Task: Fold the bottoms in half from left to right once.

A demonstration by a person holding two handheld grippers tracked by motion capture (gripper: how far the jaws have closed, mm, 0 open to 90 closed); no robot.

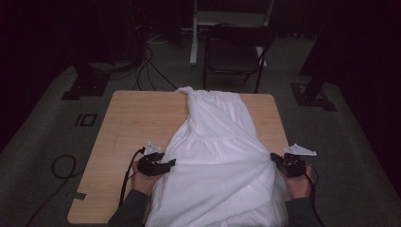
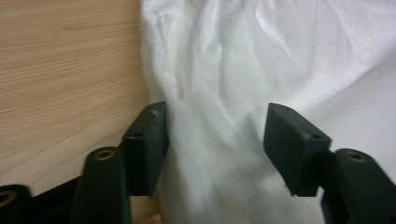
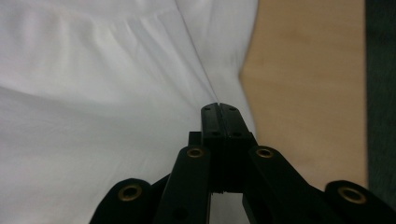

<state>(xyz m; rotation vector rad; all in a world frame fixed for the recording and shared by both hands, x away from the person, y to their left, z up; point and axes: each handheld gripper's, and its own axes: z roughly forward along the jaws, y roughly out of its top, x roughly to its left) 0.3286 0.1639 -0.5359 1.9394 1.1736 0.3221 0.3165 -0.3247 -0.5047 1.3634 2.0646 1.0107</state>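
The left gripper [image 2: 215, 140] gapes around the cloth's [image 1: 217, 142] edge, pads clear. The right gripper [image 3: 219, 109] pinches its other edge; the near hem is cut off.

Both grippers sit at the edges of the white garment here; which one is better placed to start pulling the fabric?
Probably the right gripper: its jaws are closed on a fold at the white garment's edge. The left gripper stands open with fabric between its pads, so it must close first.

You work at a light wooden table [image 1: 132, 127] on grey carpet [image 1: 42, 142]; a dark folding chair [image 1: 234, 54] stands beyond it, cables [image 1: 149, 66] trail across, surroundings dark.
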